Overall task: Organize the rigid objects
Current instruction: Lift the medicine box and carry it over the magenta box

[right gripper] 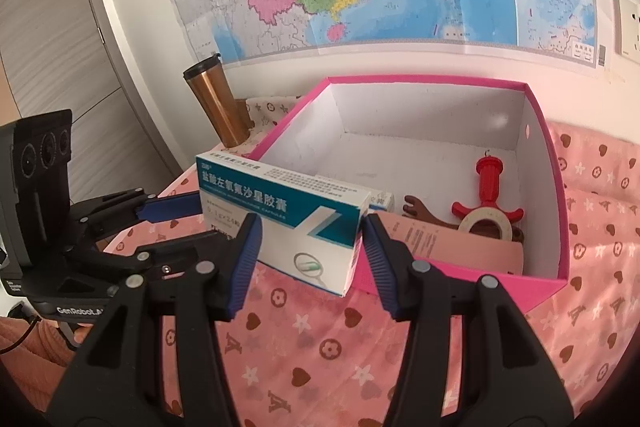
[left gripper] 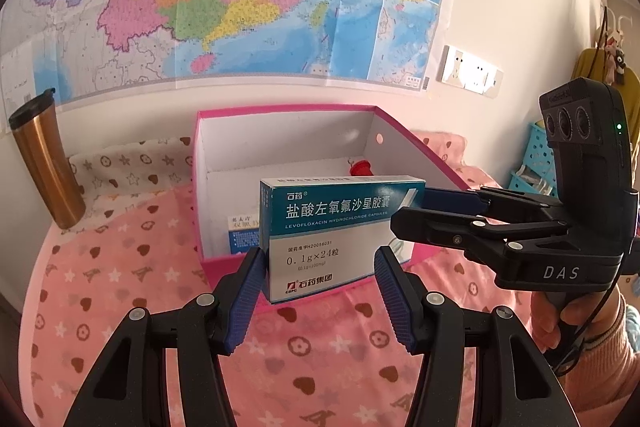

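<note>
A white and teal medicine box (left gripper: 340,227) (right gripper: 280,203) hangs upright just above the cloth, in front of the near wall of an open pink storage box (left gripper: 280,113) (right gripper: 420,81). My left gripper (left gripper: 320,259) (right gripper: 208,223) has its left pad on the box's left end and its right pad across the printed face. My right gripper (right gripper: 310,227) (left gripper: 408,209) holds the other end, one finger behind the box's right edge and one in front. Both pairs of pads press on the box.
Inside the pink box lie a red plastic toy (right gripper: 490,183), a tape roll (right gripper: 486,225), a smaller medicine box (left gripper: 242,231) and a flat pink card (right gripper: 448,247). A copper tumbler (left gripper: 44,163) (right gripper: 216,103) stands at the left by the wall. A blue basket (left gripper: 536,163) sits far right.
</note>
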The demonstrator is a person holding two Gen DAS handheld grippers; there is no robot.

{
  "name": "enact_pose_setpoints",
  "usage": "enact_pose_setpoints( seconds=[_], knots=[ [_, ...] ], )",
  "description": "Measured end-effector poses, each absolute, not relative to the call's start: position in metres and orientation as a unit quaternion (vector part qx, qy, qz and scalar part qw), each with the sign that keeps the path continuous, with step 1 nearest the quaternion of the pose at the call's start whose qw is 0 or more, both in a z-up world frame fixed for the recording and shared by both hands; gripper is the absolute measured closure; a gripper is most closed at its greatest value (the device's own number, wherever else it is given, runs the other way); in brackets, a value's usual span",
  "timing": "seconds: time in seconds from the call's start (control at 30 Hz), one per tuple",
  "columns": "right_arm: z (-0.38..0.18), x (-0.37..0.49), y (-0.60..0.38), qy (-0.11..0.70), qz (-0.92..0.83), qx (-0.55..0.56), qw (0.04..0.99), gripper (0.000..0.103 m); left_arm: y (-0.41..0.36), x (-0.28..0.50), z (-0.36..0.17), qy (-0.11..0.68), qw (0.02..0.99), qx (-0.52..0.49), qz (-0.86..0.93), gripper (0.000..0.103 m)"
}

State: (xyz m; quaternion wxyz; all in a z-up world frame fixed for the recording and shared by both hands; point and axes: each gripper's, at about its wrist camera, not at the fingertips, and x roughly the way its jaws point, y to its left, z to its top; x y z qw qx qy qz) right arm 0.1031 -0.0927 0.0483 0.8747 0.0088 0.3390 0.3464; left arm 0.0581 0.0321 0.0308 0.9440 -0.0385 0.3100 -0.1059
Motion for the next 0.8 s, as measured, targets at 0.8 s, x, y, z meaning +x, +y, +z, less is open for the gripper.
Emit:
enact_pose_setpoints(
  seconds=[0.8],
  knots=[
    [0.056, 0.121, -0.091, 0.337, 0.346, 0.011, 0.876, 0.048, 0.039, 0.077, 0.035, 0.306, 0.946, -0.041, -0.101, 0.046]
  ],
)
